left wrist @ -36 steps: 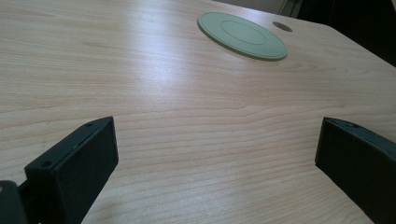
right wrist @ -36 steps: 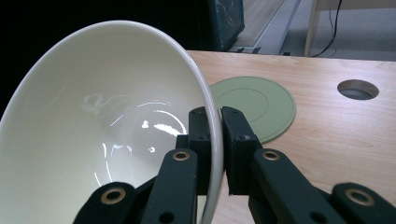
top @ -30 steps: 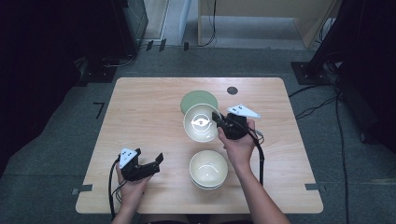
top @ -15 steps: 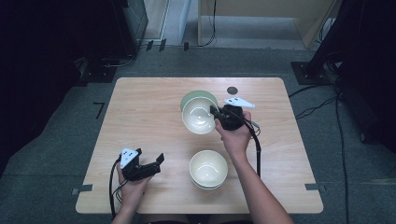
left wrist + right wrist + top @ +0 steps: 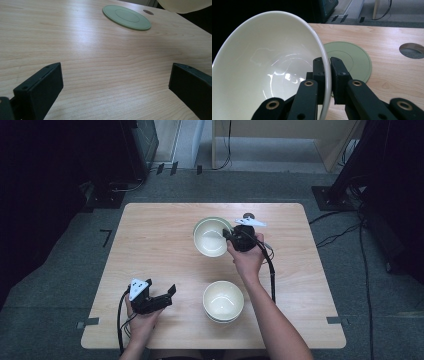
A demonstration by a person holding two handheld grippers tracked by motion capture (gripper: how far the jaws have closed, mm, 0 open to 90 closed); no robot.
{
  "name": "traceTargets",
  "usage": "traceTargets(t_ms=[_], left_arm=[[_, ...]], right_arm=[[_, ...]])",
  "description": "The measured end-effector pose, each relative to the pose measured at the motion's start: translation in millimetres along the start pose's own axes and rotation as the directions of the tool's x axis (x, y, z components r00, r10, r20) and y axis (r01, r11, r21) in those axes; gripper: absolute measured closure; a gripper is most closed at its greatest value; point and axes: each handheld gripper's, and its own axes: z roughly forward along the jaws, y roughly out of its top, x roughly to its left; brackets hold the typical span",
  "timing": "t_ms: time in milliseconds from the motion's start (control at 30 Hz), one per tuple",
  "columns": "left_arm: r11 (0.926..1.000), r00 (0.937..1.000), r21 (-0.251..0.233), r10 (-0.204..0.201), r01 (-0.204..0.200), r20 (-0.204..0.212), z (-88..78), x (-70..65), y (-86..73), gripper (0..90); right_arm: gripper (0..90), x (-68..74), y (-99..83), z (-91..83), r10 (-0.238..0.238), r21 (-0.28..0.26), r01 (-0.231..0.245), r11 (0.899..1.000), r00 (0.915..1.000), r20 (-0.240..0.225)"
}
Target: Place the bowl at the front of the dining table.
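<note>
While the right tongs [image 5: 325,75] pinch the cream bowl's [image 5: 212,237] rim above the green plate [image 5: 352,60], ready to set down, the left tongs [image 5: 159,299] rest open, well nearer the person.

No text, label, brand, number or sign can be read on anything in these views.

Grey carpet floor [image 5: 60,285] w/ cables, dark room, pale wood cabinet [image 5: 280,140].
</note>
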Motion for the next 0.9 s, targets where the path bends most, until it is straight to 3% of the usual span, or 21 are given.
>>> traceTargets(t_ms=[633,900], left_arm=[[1.0,1.0,0.001,0.0,0.0,0.004,0.4,-0.1,0.1,0.0],[1.0,1.0,0.002,0.001,-0.001,0.004,0.3,-0.1,0.1,0.0]], right_arm=[[84.6,-14.2,13.7,39.1,0.081,0.087,-0.085,0.993,0.9958,0.042],[84.6,-22.5,22.4,53.6,0.149,0.133,-0.158,0.979,0.986,0.075]])
